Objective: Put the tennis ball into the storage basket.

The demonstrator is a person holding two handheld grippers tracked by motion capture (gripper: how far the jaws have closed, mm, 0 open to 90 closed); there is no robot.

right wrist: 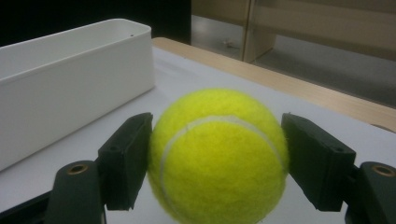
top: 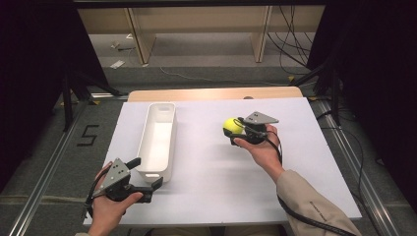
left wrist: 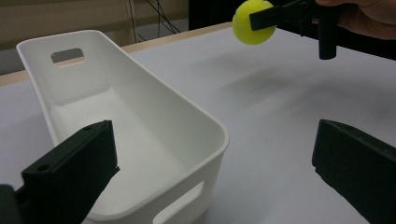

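A yellow tennis ball (top: 232,126) is clamped between the jaws of my right gripper (top: 238,128), lifted a little above the white table right of centre. In the right gripper view the ball (right wrist: 217,156) sits squarely between both black pads. The left gripper view also catches the ball (left wrist: 254,21) held up at the far right. My left gripper (top: 146,173) stands open near the front left, at the near end of a long white bin (top: 158,140), with nothing between its jaws (left wrist: 212,172).
The white bin (left wrist: 70,42) has handle cut-outs at both ends and holds nothing. A wooden table edge (top: 214,93) runs along the back. Cables and dark stands flank the table on both sides.
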